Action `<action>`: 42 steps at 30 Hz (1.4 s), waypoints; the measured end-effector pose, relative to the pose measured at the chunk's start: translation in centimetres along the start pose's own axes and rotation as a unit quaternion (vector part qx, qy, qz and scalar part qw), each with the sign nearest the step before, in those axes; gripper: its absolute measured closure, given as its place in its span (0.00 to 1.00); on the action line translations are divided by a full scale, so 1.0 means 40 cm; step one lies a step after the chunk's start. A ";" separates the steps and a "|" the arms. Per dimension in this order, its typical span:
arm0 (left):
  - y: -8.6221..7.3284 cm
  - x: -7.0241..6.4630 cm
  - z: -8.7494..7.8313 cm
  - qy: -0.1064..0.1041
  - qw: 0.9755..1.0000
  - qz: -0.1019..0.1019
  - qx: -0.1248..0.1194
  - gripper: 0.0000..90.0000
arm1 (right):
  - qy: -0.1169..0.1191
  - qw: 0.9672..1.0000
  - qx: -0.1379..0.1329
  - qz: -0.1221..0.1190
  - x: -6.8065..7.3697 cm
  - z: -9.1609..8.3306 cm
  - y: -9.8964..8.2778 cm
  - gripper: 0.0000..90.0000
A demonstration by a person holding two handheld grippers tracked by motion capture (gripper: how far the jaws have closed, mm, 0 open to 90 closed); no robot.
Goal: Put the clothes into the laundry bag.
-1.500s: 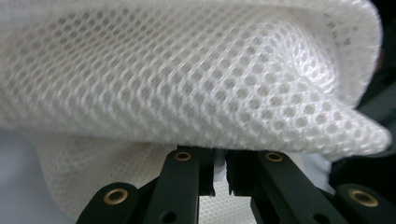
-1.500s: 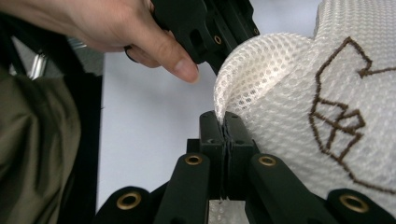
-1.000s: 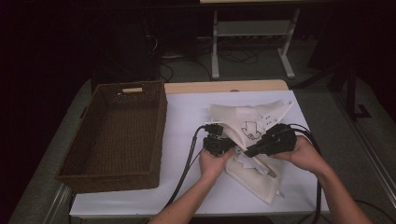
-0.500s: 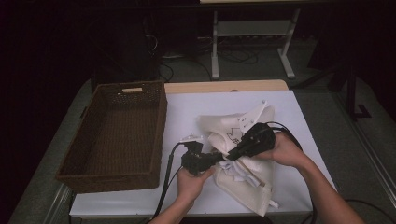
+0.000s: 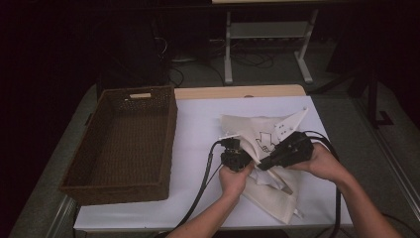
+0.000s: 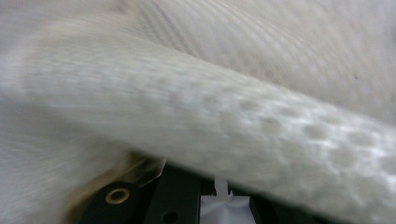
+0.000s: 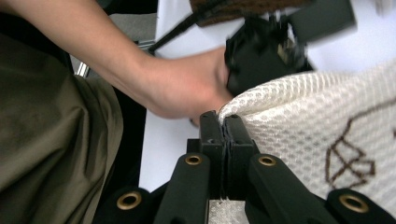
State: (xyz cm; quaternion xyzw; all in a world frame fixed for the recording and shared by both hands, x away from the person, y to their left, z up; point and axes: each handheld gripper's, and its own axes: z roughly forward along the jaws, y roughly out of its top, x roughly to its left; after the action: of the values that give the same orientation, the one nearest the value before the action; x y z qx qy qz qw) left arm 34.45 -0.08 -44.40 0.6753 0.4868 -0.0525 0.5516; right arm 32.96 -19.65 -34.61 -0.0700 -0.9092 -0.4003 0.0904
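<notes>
A cream cloth bag [image 5: 270, 181] with a brown line drawing lies crumpled on the white table cover [image 5: 198, 119], right of centre. My left gripper [image 5: 238, 151] sits at the bag's left edge; in the left gripper view a thick woven strap of the bag [image 6: 210, 112] lies right across its jaws, which grip the cloth. My right gripper [image 5: 261, 166] points left into the bag's middle. Its two jaws [image 7: 224, 125] stand pressed together with the bag's mesh edge [image 7: 299, 121] pinched between them. Beyond them are the left hand [image 7: 187, 88] and the left gripper [image 7: 261, 56].
A dark brown wicker basket [image 5: 119, 191], with nothing in it, stands on the left part of the table. Black cables trail from both grippers toward the front edge. Behind the table, a white frame stands on the floor [image 5: 267, 44].
Half a second ago both grippers and the cloth were further left and nearer the front edge. They have come back right, close to where they were a second ago.
</notes>
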 end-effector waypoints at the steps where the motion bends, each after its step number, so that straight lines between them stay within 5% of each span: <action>1: 0.001 0.002 0.001 -0.001 1.000 0.000 0.002 0.93 | -0.008 1.000 0.011 0.008 -0.004 0.005 -0.015 0.99; 4: 0.006 0.003 -0.011 0.003 1.000 0.022 0.019 0.91 | -0.022 1.000 0.007 0.021 -0.006 0.011 -0.037 0.96; 7: 0.018 0.002 -0.041 0.003 0.998 0.047 0.052 0.80 | -0.047 0.998 -0.015 0.040 0.006 -0.007 -0.058 0.81; 12: 0.018 0.006 -0.102 -0.029 0.991 0.077 0.106 0.56 | -0.092 0.994 -0.026 0.051 0.043 -0.034 -0.107 0.72; 14: 0.012 0.005 -0.106 -0.043 0.985 0.096 0.134 0.52 | -0.110 0.992 -0.028 0.058 0.051 -0.036 -0.124 0.69; 15: 0.010 0.005 -0.101 -0.048 0.985 0.096 0.138 0.49 | -0.125 0.990 -0.023 0.055 0.055 -0.036 -0.130 0.68; 18: 0.000 -0.003 -0.075 -0.069 0.984 0.085 0.140 0.53 | -0.160 0.984 -0.043 0.058 0.069 -0.045 -0.153 0.66; 22: -0.011 -0.001 -0.047 -0.077 0.983 0.071 0.151 0.74 | -0.203 0.975 -0.040 0.079 0.061 -0.042 -0.193 0.68; 34: 0.004 0.034 -0.015 -0.070 0.989 0.026 0.130 0.76 | -0.177 0.982 0.001 0.062 -0.094 -0.016 -0.126 0.72; 39: 0.018 0.033 0.029 -0.086 0.988 0.010 0.130 0.79 | -0.170 0.984 0.009 0.056 -0.153 -0.019 -0.101 0.73; 42: 0.025 0.016 0.057 -0.078 0.988 0.022 0.132 0.79 | -0.159 0.985 0.011 0.060 -0.175 -0.021 -0.100 0.72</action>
State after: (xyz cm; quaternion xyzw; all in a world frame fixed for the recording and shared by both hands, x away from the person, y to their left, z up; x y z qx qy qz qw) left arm 36.57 -1.44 -44.97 0.7466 0.4161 -0.1568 0.4948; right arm 39.07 -23.34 -38.44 -0.1863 -0.9104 -0.3681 -0.0309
